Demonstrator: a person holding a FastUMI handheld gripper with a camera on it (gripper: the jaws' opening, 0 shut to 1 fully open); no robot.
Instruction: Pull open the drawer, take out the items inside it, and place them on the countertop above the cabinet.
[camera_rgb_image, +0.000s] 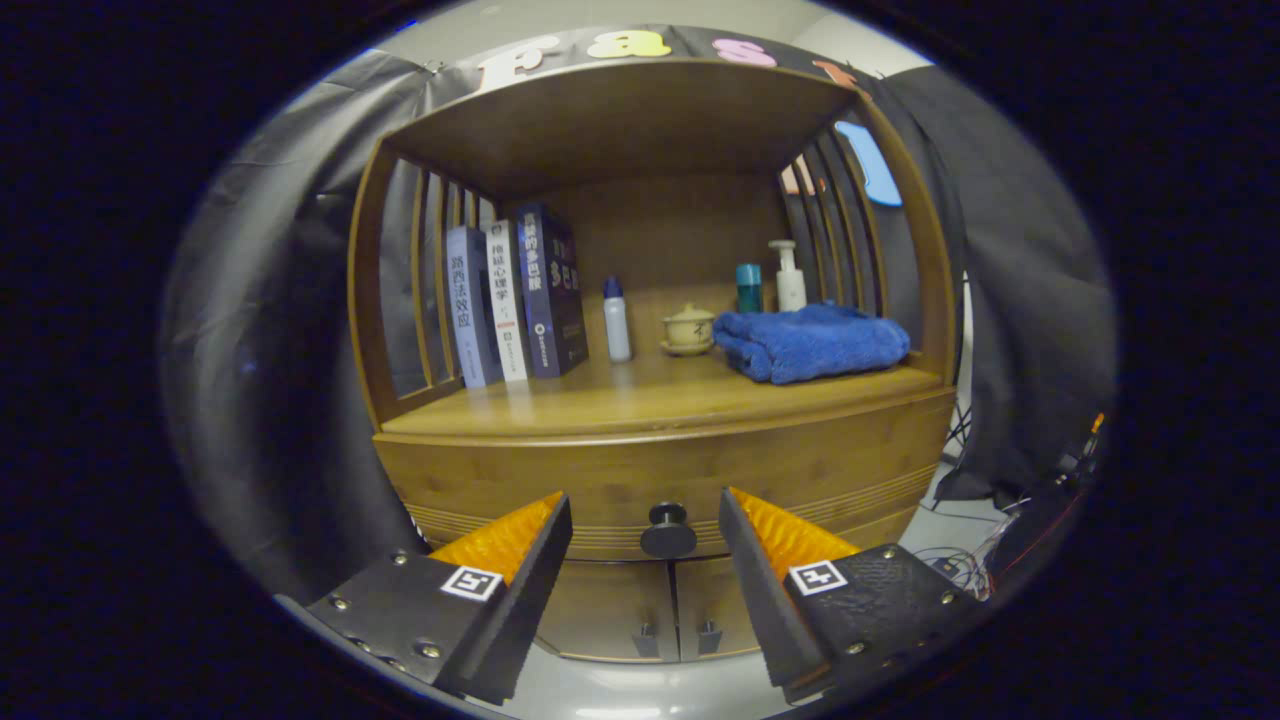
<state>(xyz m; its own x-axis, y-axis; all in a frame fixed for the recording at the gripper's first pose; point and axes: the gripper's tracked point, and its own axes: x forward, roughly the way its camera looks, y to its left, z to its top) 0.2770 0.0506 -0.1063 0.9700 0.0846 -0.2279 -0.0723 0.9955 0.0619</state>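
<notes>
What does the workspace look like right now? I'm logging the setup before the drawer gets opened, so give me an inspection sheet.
Surface: wooden countertop, front strip bare.
Job's things: drawer closed; round black knob between the fingers, untouched.
Clutter: three books, white bottle, lidded cup, folded blue towel, teal bottle, pump bottle.
Grippers: gripper open, lined up on the knob.
Cables: tangle on the floor, beside the cabinet.
Surroundings: black cloth wall; two lower doors closed.

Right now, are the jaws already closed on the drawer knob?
No. The gripper is open, its jaws standing apart on either side of the black drawer knob without touching it, and the drawer looks shut.
</notes>
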